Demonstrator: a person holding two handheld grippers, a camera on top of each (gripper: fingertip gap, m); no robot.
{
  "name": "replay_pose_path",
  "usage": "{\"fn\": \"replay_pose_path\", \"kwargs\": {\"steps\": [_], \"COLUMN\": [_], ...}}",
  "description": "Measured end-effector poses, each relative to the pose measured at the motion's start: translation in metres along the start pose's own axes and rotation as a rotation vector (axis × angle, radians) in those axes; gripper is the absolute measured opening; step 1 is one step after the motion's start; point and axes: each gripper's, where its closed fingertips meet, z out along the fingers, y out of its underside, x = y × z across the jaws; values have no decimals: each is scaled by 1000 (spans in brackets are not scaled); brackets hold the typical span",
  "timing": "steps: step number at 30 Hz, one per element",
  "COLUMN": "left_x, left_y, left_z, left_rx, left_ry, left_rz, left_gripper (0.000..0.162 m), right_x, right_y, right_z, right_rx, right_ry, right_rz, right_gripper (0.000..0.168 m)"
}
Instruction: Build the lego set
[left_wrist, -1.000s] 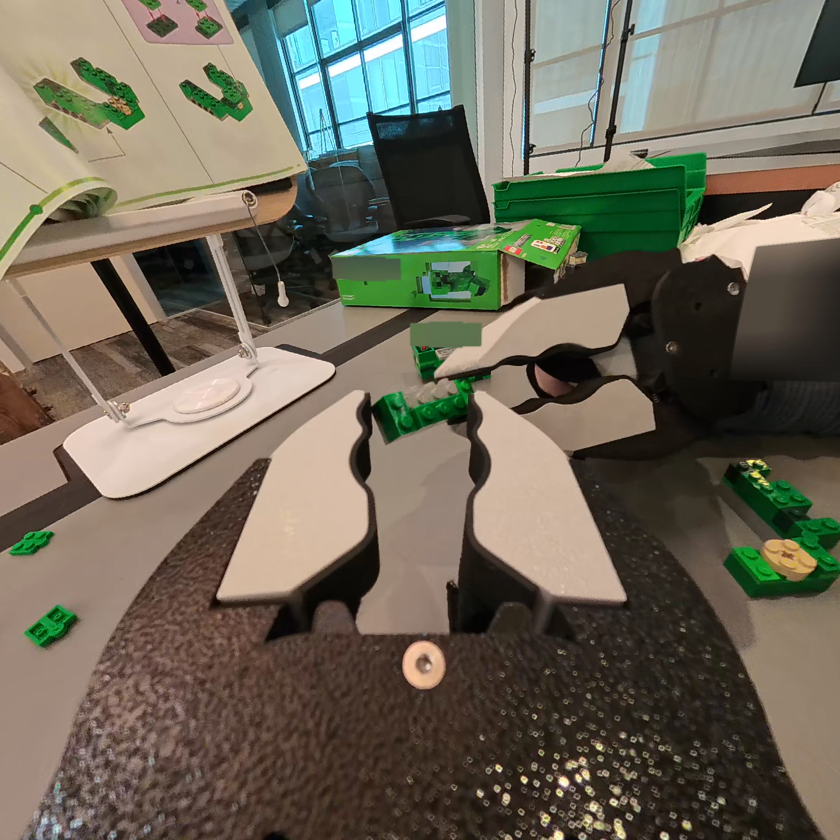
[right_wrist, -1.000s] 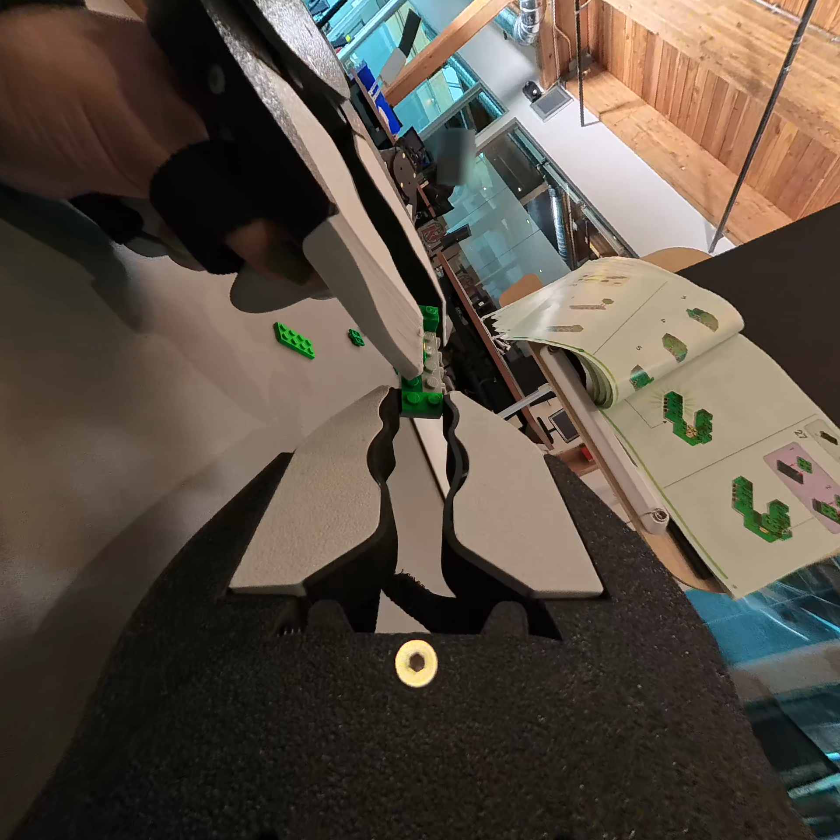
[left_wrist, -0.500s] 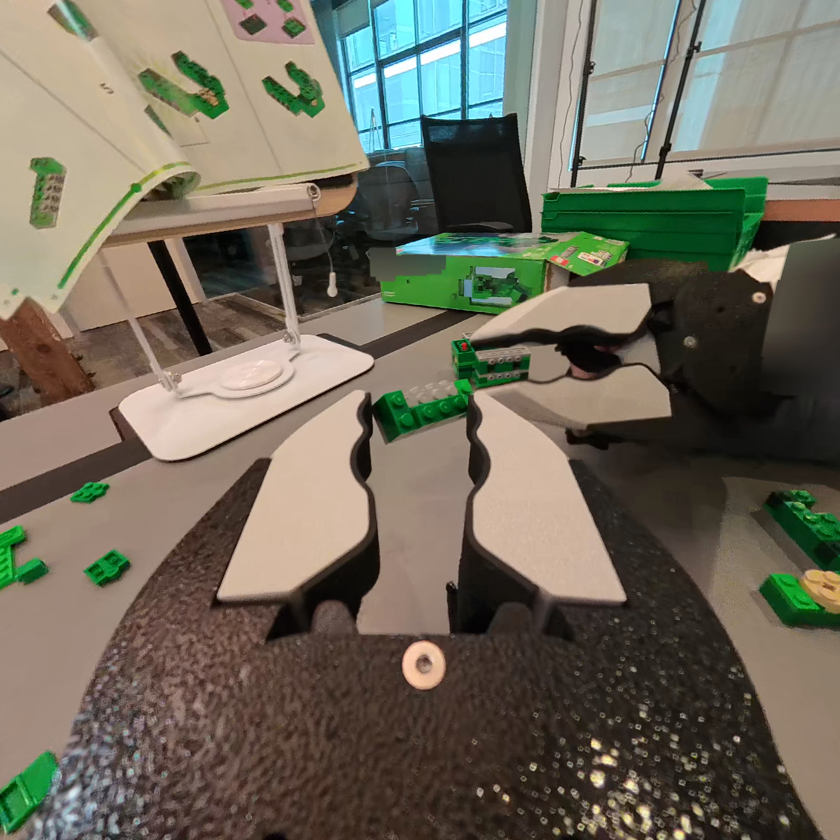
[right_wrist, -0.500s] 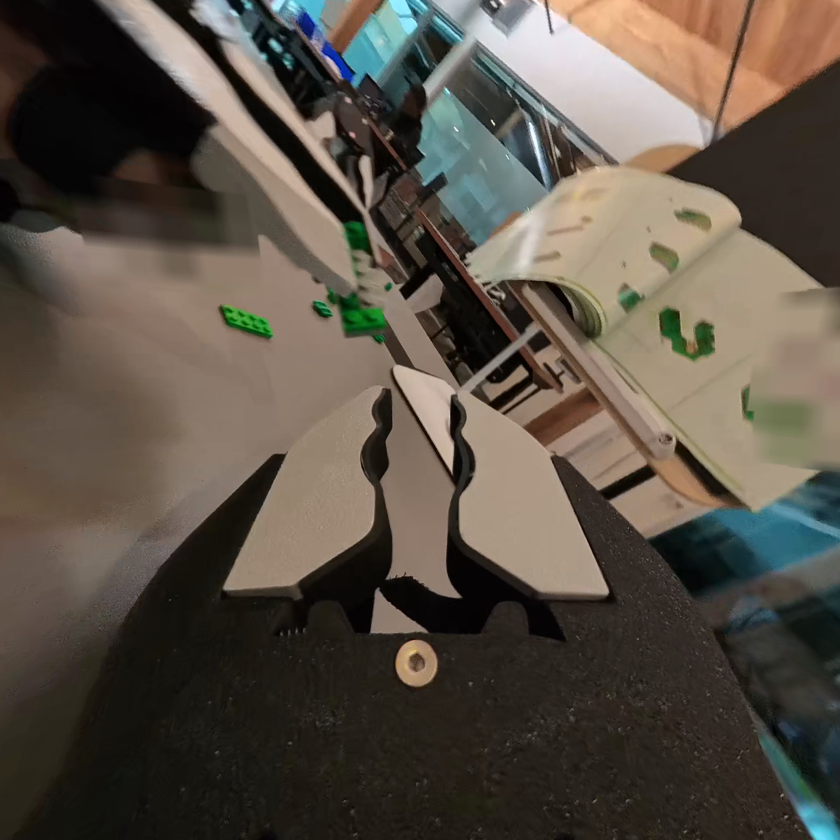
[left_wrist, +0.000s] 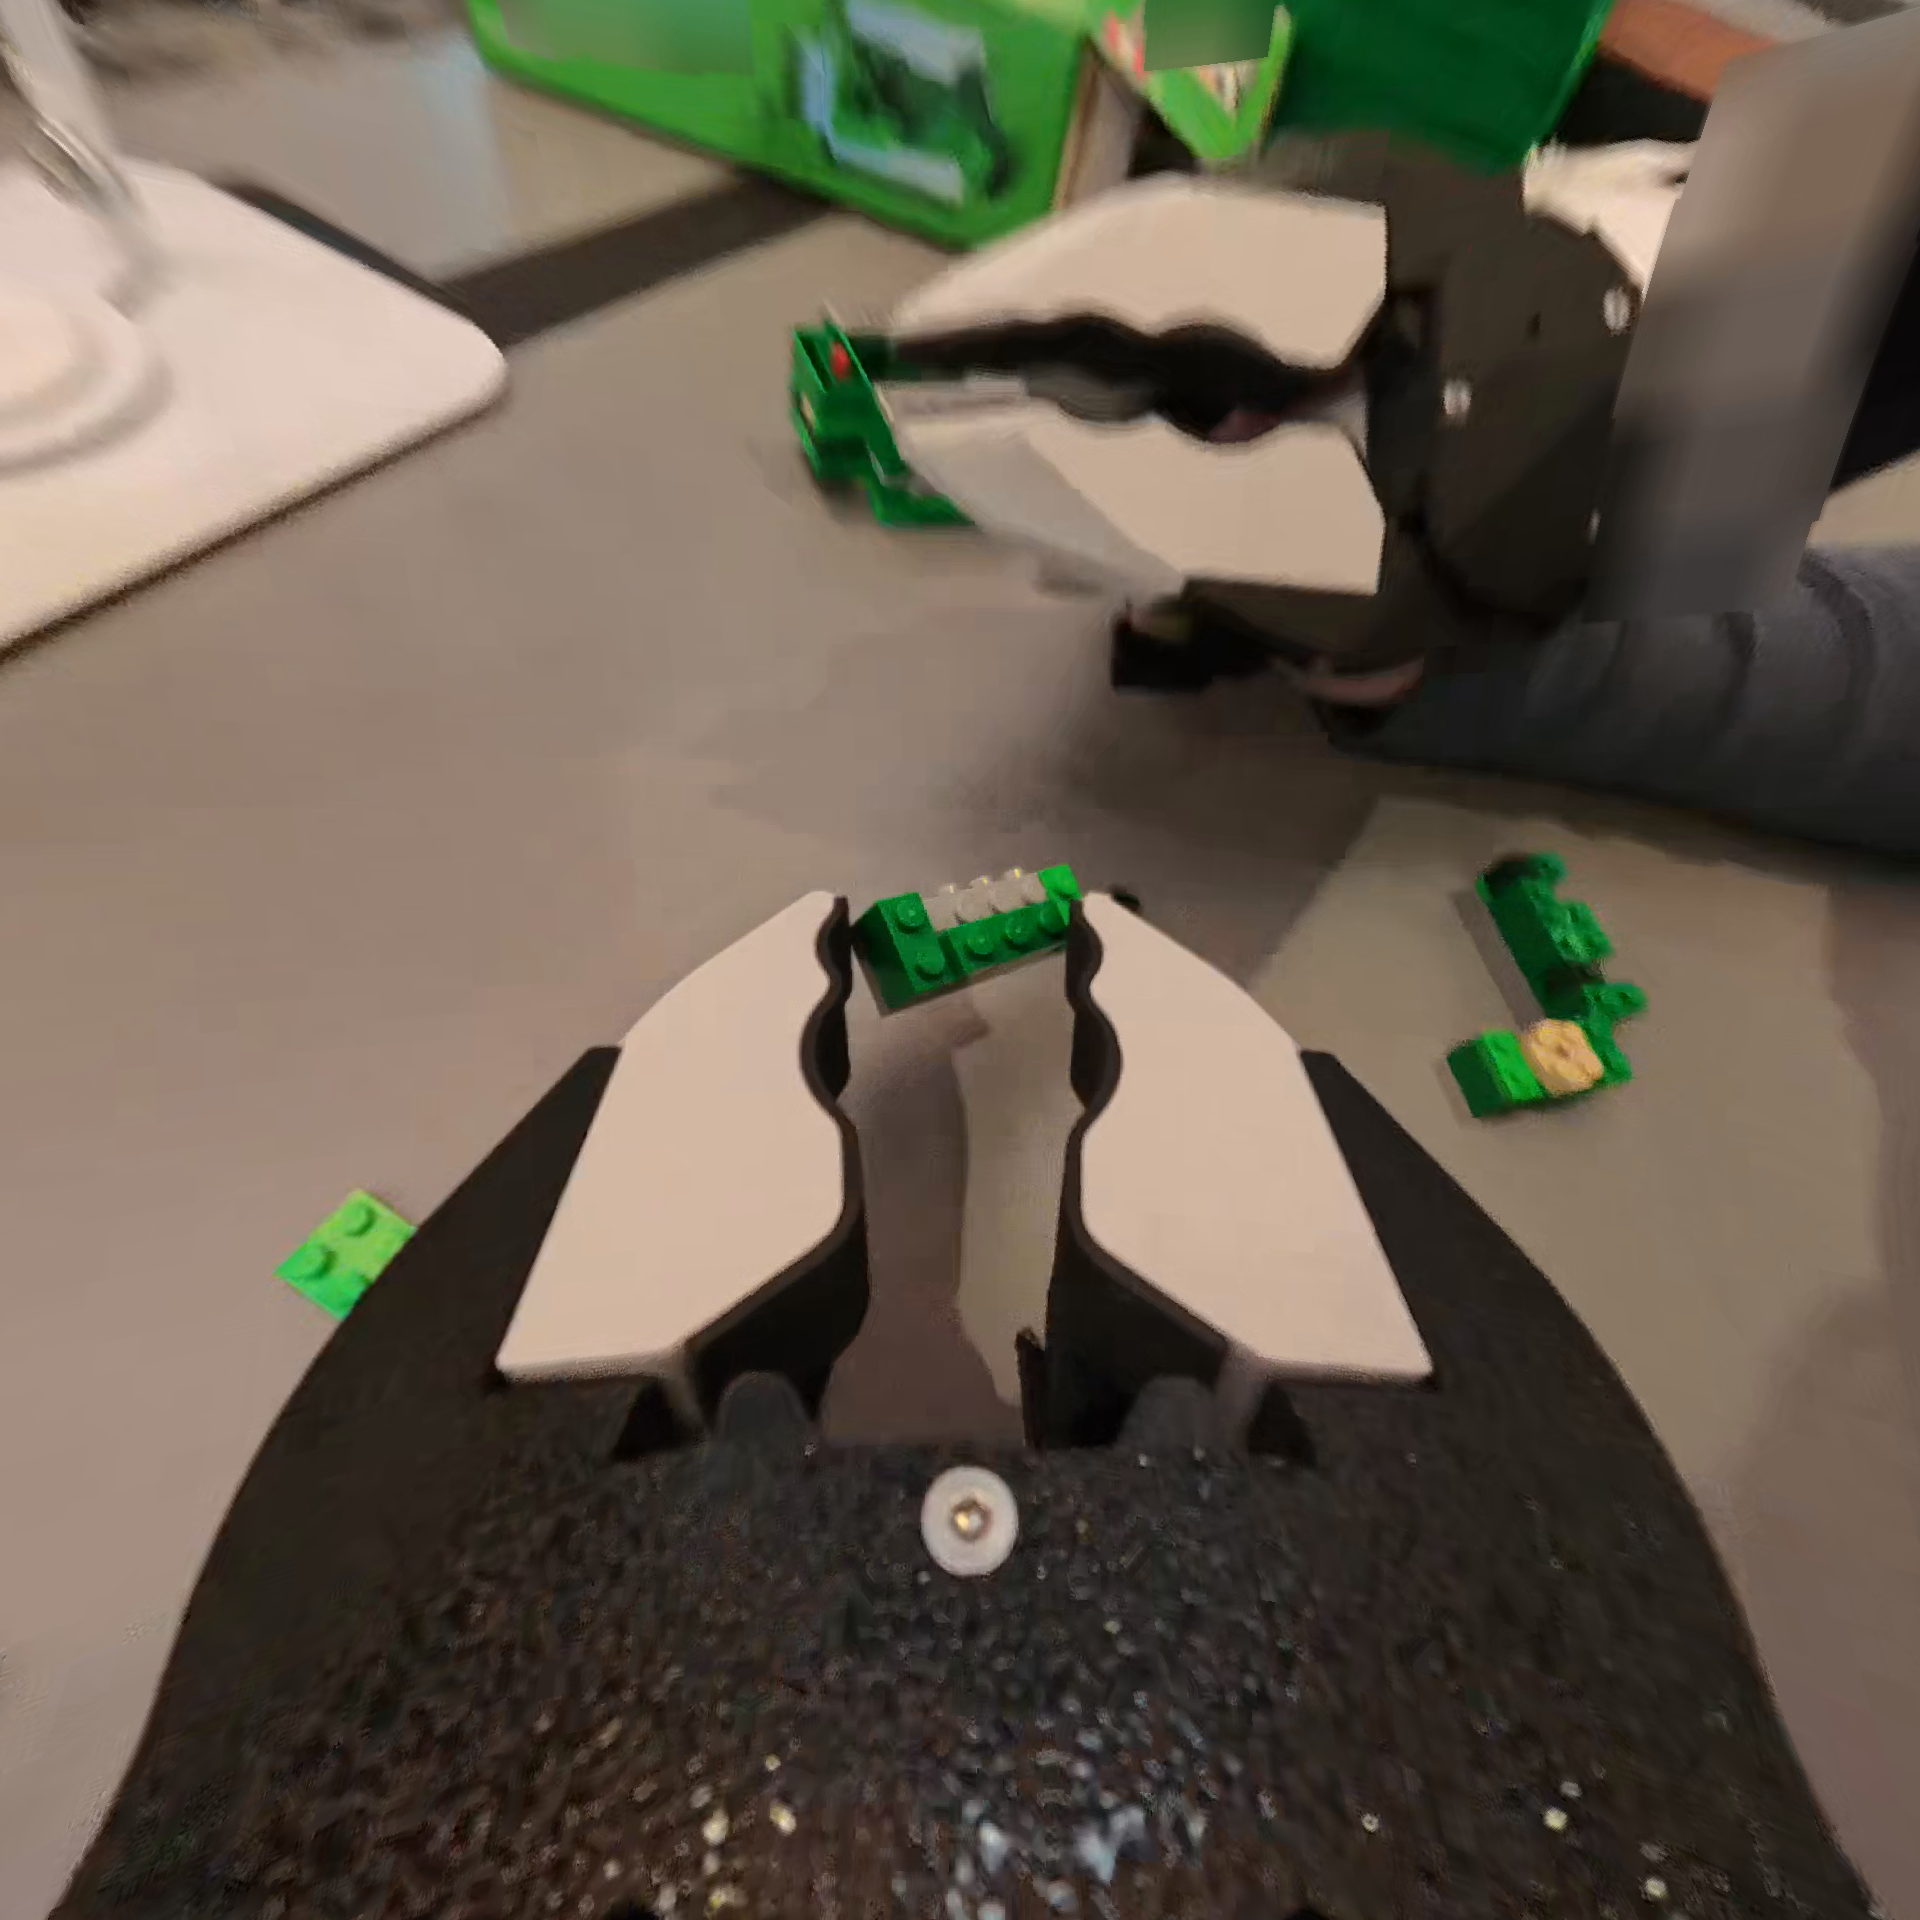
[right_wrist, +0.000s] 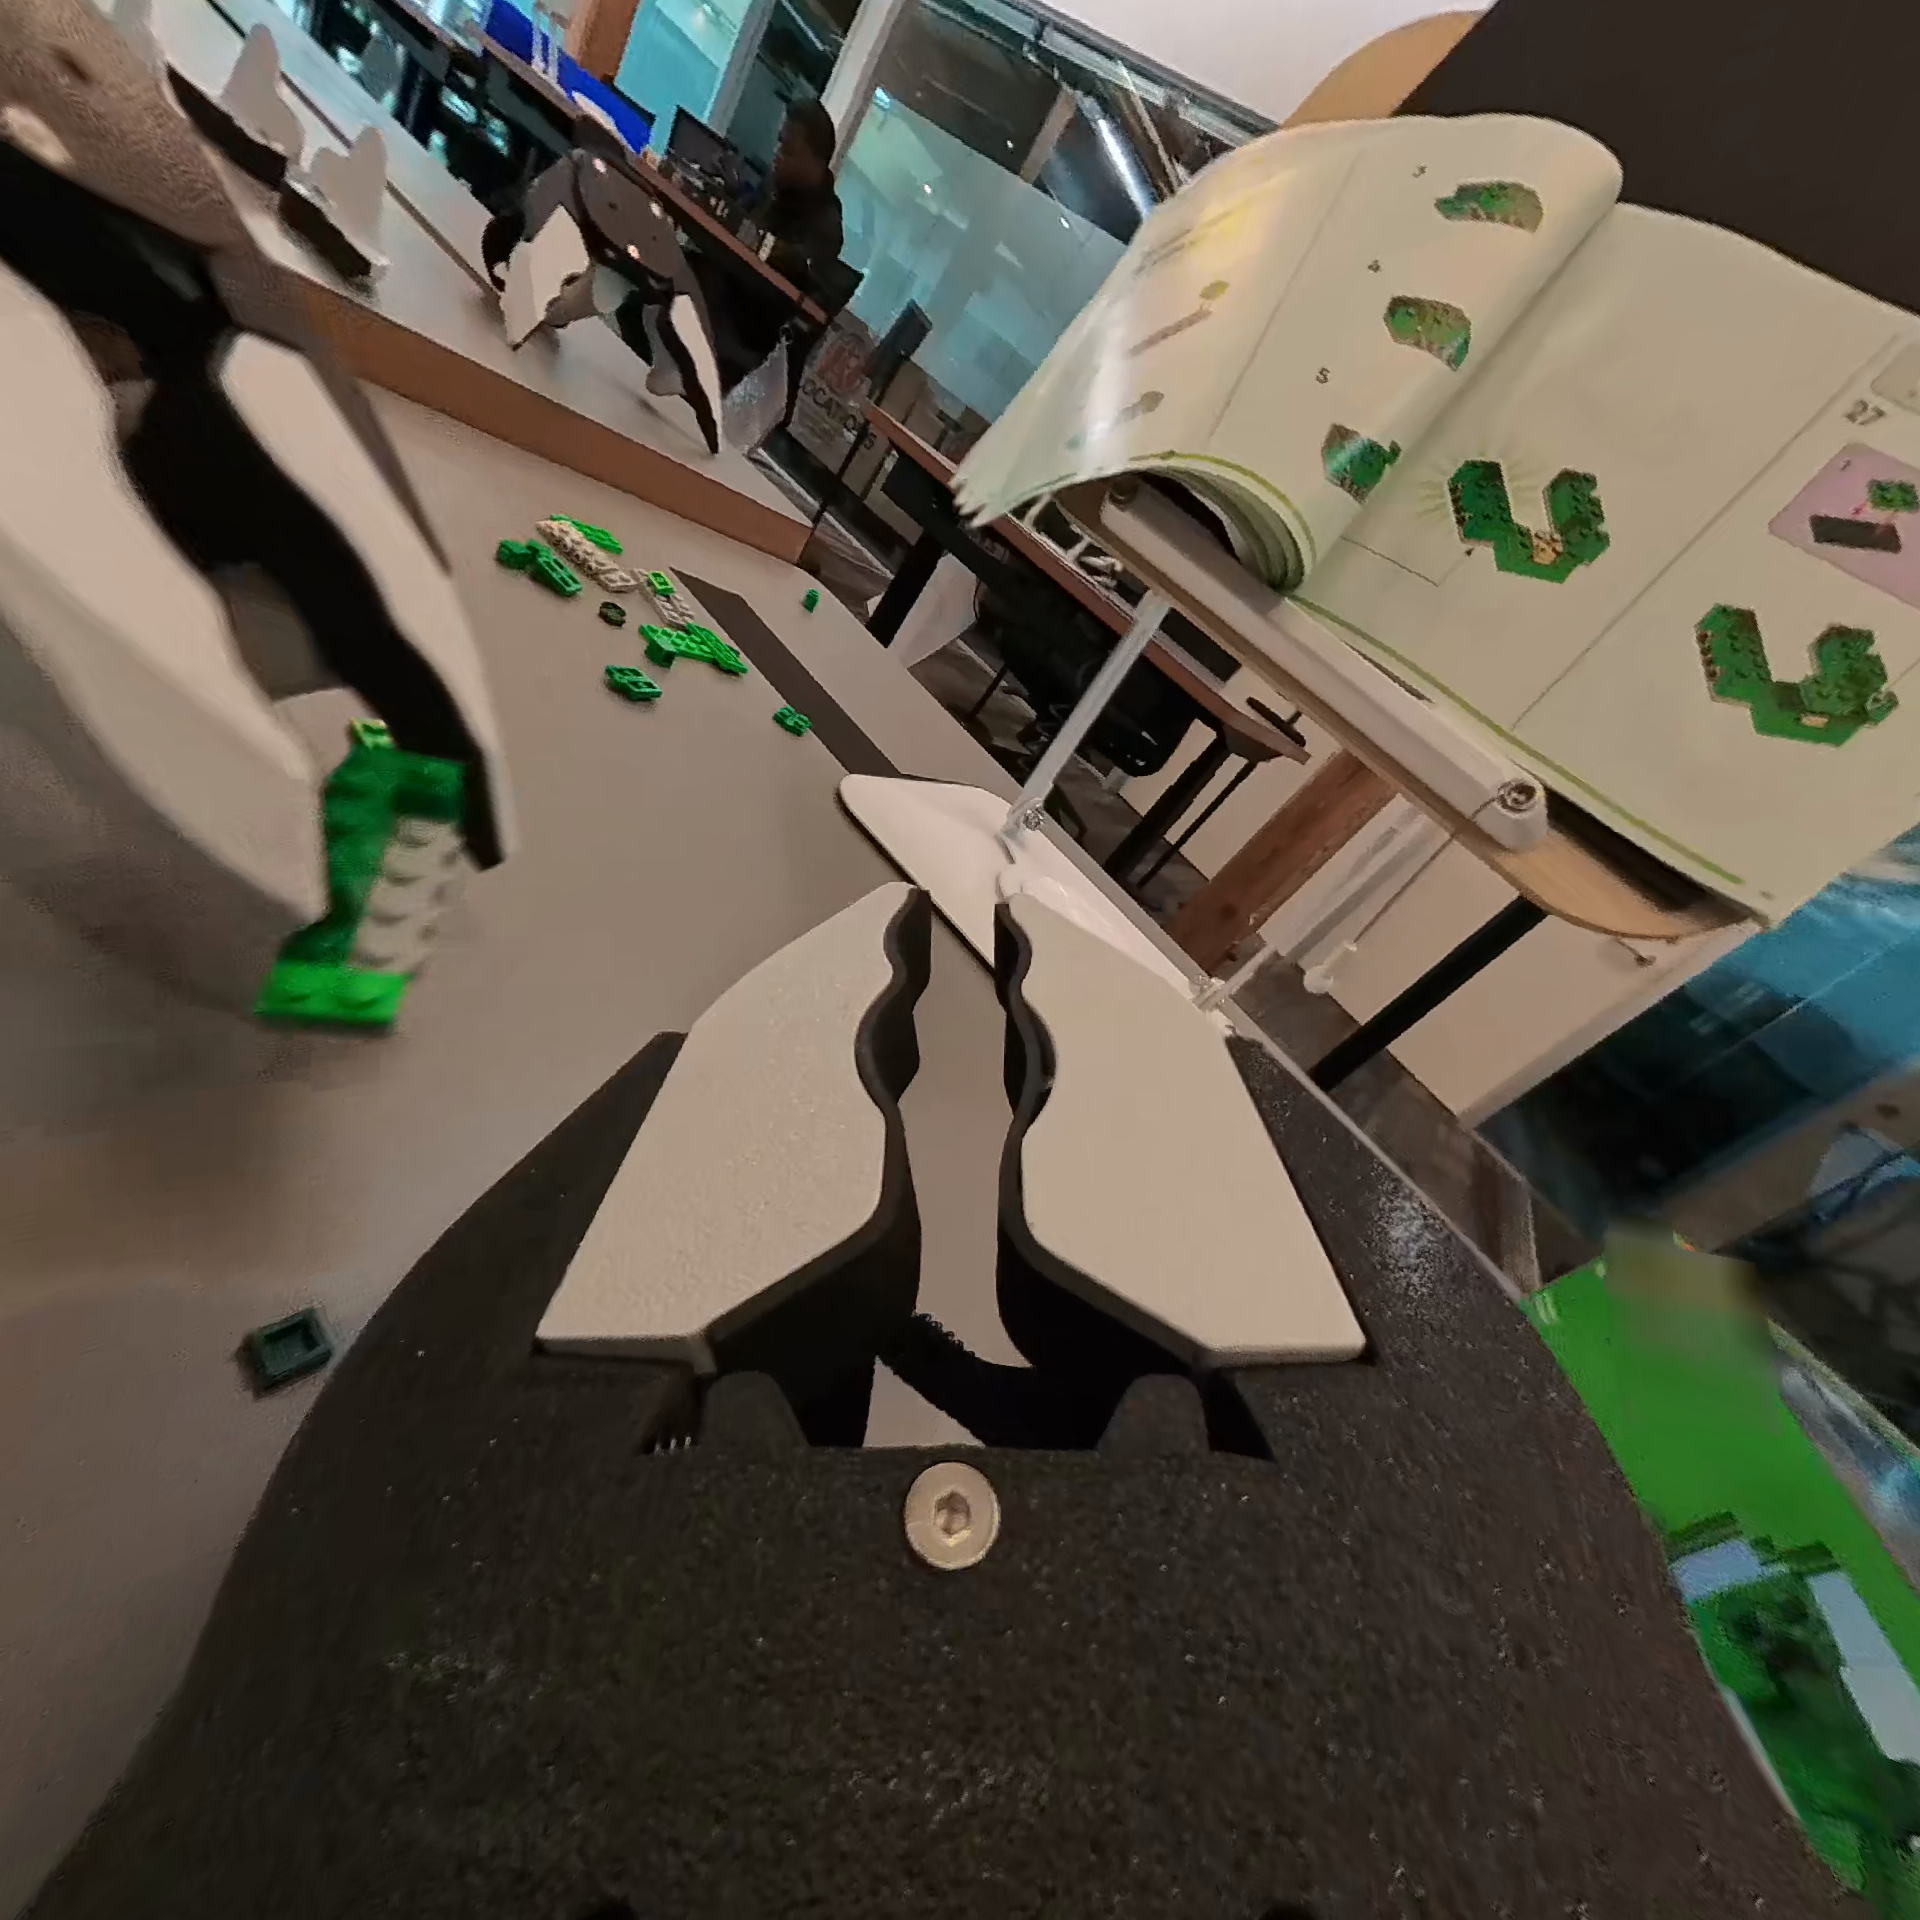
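Holding: left gripper (left_wrist: 958, 906), jaws set narrow on a green-and-grey sub-build (left_wrist: 977, 940), pinched by its ends at the very tips
Right gripper (right_wrist: 961, 902): jaws narrow, a slim gap and nothing in it; tips lie beside a small green block (left_wrist: 836, 416) standing on the table (left_wrist: 416, 779)
Other parts: L-shaped build with a tan stud (left_wrist: 1548, 1039) lies to the right, apart from both grippers; loose plate (left_wrist: 343, 1257) near the left gripper's body; scatter of loose pieces (right_wrist: 644, 634) well off; dark square piece (right_wrist: 286, 1356) near the right gripper
Reference: booklet (right_wrist: 1558, 468) open on its stand, above and to the right
Blur: both views smeared, so I cannot tell whether the sub-build is clear of the table
Risk, grip: hold is at the fingertips only; a push onto another part could pivot the sub-build or pop it out
Risk, layers: squeeze along the length may split the grey bricks from the green if the stack is loosely seated
Risk, right side: tips close to the green block; a sideways sweep would likely topple it
Risk, mating: studs misaligned under a tilted hold would jam, not click
Risk, clutter: a dropped sub-build could be confused with the loose plate nearby
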Motion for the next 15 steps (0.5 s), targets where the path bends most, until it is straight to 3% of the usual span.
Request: {"fn": "replay_pose_path", "kwargs": {"steps": [6, 11, 15], "left_x": [12, 13, 12], "left_y": [31, 34, 32], "left_z": [8, 13, 12], "left_rx": [-227, -245, -237], "left_ry": [54, 58, 39], "left_rz": [36, 23, 25], "left_gripper": [39, 40, 53], "right_x": [0, -2, -3], "right_y": [2, 1, 0], "right_z": [0, 0, -1], "right_rx": [-8, -5, 5], "right_ry": [-2, -20, -48], "right_rz": [5, 20, 62], "right_gripper": [9, 9, 18]}}
